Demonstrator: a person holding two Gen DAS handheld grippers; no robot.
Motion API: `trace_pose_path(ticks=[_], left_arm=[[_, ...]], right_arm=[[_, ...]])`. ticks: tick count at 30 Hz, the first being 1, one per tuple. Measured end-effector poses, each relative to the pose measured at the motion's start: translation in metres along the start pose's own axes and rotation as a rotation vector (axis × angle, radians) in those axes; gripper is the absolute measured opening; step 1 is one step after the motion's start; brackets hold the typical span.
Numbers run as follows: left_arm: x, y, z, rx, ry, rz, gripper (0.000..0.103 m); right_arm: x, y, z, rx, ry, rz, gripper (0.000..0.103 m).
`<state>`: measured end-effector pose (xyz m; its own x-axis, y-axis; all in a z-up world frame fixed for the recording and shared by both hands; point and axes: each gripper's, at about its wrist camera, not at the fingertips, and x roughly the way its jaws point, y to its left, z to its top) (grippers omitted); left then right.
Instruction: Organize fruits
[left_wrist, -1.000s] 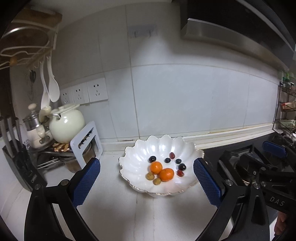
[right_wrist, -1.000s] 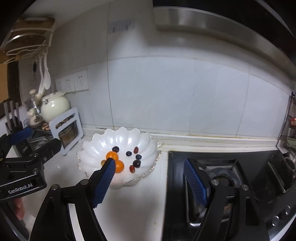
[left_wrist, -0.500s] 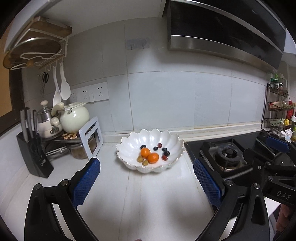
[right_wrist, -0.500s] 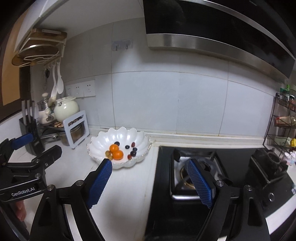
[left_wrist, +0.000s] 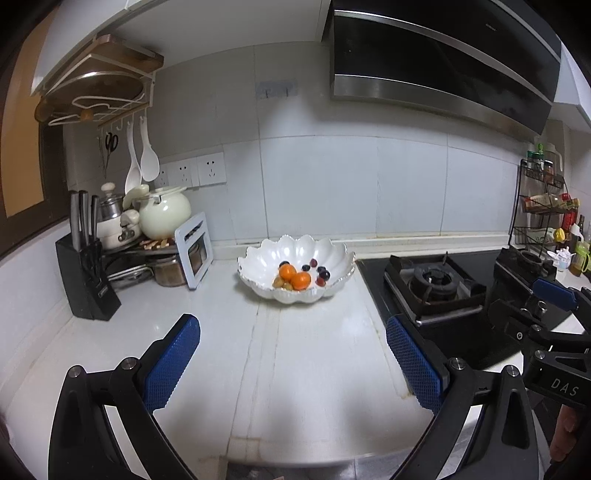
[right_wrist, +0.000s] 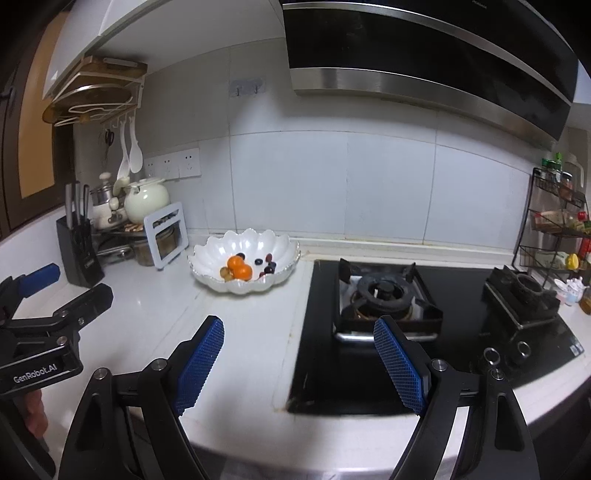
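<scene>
Both grippers, left (left_wrist: 291, 358) and right (right_wrist: 299, 362), hang tilted slightly down, well short of the bowl (left_wrist: 258, 284), side by side, jaws wide apart and empty.

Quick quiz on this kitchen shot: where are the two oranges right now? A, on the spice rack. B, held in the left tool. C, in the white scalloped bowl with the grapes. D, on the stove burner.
C: both oranges lie in the white scalloped bowl on the counter, among small dark and yellowish fruits.
</scene>
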<state>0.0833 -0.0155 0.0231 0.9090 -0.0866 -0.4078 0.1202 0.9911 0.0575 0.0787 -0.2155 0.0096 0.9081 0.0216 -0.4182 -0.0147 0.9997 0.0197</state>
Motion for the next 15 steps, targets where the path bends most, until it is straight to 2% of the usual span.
trace_pose_path(ticks=[15], left_arm=[[-0.044, 0.000, -0.019, 0.010, -0.004, -0.026, 0.103]], right_arm=[[-0.048, 0.012, -0.024, 0.005, -0.007, -0.008, 0.084]])
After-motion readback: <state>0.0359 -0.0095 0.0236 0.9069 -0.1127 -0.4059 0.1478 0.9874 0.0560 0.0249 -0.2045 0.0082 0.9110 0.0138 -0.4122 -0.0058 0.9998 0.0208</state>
